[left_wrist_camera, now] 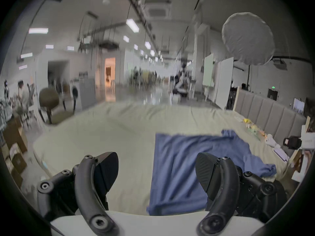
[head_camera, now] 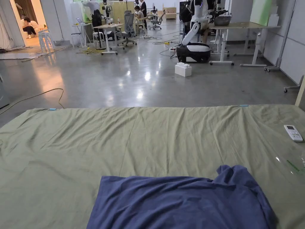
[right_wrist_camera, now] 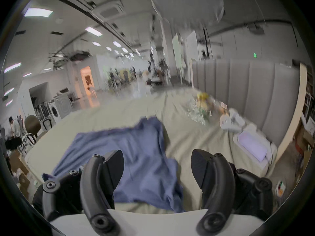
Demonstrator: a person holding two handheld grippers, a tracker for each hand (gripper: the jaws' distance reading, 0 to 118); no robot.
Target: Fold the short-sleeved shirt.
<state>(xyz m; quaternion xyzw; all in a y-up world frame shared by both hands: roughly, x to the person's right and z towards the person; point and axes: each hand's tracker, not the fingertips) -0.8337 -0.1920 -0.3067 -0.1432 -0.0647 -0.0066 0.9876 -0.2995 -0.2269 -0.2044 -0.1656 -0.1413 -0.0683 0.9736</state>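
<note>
Blue cloth, the short-sleeved shirt (head_camera: 181, 202), lies rumpled on a bed covered with a pale green sheet (head_camera: 134, 143), at the near edge and a little toward the right side. Its far edge runs fairly straight, while one bunched part sticks up at the far right corner of the shirt. A white remote control (head_camera: 293, 133) rests on the sheet near the right edge, well apart from the shirt.

In the left gripper view, the left gripper (left_wrist_camera: 156, 170) hangs above the near edge of the bed with its jaws spread wide, nothing between them; the shirt (left_wrist_camera: 180, 171) shows beyond, mostly behind the right-hand jaw. In the right gripper view, the right gripper (right_wrist_camera: 157, 168) also has its jaws wide apart and empty, held above the shirt (right_wrist_camera: 139, 163), which spreads behind the left-hand jaw. A padded grey headboard (right_wrist_camera: 247, 95) stands along the right side of the bed. Beyond the far edge lies a shiny grey floor (head_camera: 134, 77) with desks and chairs.
</note>
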